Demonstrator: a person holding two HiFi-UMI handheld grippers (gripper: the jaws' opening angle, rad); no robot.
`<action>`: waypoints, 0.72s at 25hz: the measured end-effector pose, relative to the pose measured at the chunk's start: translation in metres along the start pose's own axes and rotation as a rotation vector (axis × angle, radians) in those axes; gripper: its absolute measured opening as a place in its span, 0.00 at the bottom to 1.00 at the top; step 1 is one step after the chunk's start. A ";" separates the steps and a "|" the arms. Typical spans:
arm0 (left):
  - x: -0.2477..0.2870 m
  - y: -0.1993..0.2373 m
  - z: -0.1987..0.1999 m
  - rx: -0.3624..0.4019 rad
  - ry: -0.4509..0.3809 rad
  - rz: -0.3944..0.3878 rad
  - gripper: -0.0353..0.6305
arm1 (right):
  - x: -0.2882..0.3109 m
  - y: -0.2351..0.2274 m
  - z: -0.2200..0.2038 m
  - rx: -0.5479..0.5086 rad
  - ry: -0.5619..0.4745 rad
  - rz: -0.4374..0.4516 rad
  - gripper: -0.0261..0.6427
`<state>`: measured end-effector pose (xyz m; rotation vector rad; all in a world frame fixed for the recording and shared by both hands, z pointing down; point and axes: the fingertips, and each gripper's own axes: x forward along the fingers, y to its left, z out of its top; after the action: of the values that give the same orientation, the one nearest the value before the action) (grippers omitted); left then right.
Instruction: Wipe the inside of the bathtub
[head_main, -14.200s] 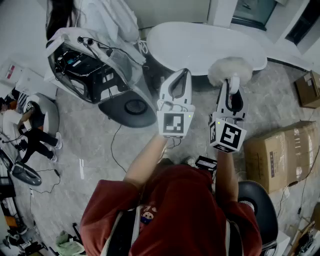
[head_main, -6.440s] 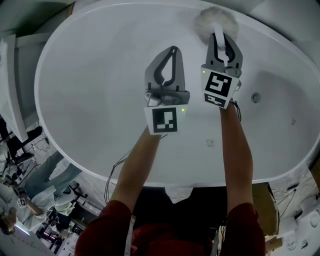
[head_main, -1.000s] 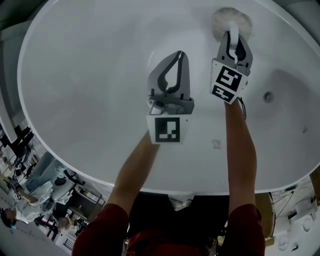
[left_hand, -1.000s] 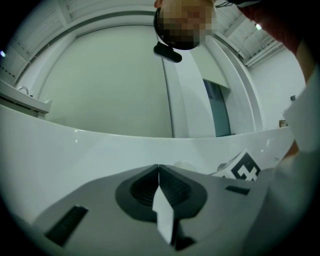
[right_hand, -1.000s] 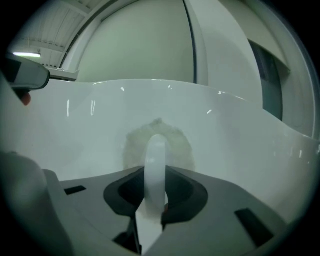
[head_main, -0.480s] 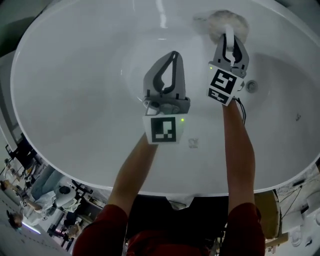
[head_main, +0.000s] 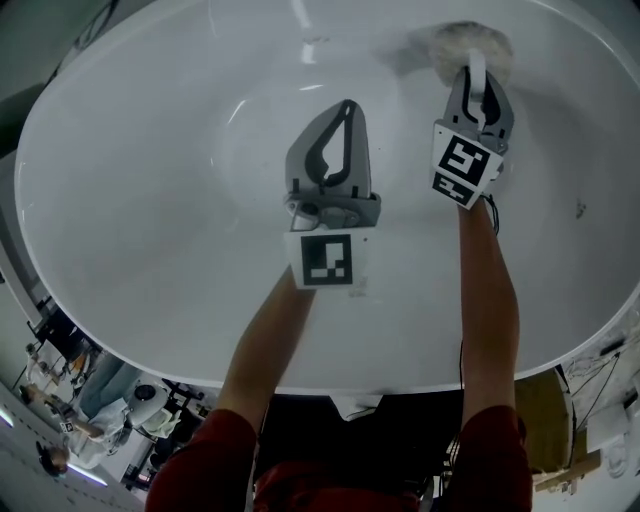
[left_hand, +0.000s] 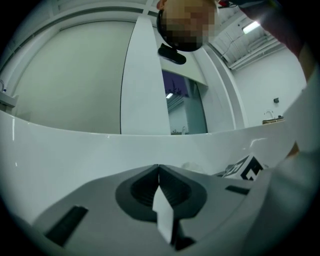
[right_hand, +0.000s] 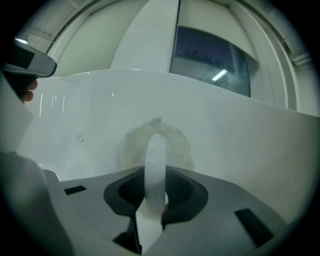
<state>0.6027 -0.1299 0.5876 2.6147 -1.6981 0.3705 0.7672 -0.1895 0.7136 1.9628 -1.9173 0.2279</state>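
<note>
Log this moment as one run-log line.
phase: wipe | right gripper: shut on pad handle | fluffy pad: against bathtub inner wall | left gripper: shut, empty, over bathtub

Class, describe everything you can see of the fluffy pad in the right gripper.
The pad is a round, off-white, fluffy disc with a smooth white looped handle. The right gripper is shut on that handle and holds the pad seemingly flat against the far inner wall of the bathtub. Nothing else touches it.
</note>
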 end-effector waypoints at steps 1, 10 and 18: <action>0.002 -0.004 -0.001 0.002 0.001 -0.004 0.08 | 0.000 -0.008 -0.003 -0.003 0.004 -0.009 0.18; 0.015 -0.031 -0.005 -0.020 0.002 -0.010 0.08 | -0.001 -0.076 -0.039 0.005 0.072 -0.113 0.17; -0.001 -0.013 0.000 -0.037 -0.003 -0.001 0.08 | -0.008 -0.070 -0.034 0.024 0.096 -0.124 0.18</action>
<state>0.6136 -0.1232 0.5891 2.5921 -1.6875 0.3322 0.8412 -0.1697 0.7302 2.0391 -1.7335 0.3060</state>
